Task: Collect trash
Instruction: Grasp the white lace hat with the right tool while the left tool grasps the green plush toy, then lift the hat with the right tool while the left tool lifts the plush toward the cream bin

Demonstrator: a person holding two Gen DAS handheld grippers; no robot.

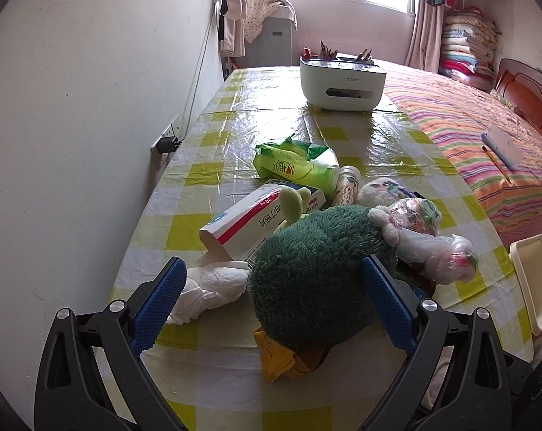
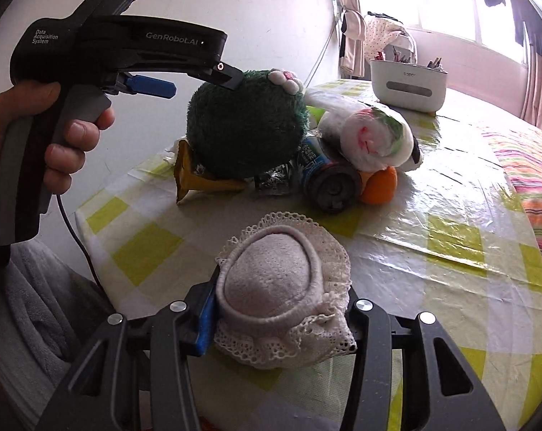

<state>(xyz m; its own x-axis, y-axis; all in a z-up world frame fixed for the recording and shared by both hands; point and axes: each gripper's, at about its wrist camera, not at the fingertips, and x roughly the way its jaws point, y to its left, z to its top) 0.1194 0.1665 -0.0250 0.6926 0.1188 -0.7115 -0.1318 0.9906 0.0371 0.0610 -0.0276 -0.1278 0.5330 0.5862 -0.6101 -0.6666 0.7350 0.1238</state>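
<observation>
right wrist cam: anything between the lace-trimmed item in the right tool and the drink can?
Nothing: only bare checked tablecloth between lace-trimmed item and drink can.

Bare tablecloth (image 1: 271,89) beyond clutter (image 1: 307,194)

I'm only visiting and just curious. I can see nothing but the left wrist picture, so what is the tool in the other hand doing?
Observer: The right tongs are clamped on a grey lace-trimmed cushion.
Visitor: Is anything hidden behind that green plush toy?
Observer: Yes, a dark drink can lies on its side beside it.
Visitor: Anything more?
Observer: An orange round thing sits right beside the can.
</observation>
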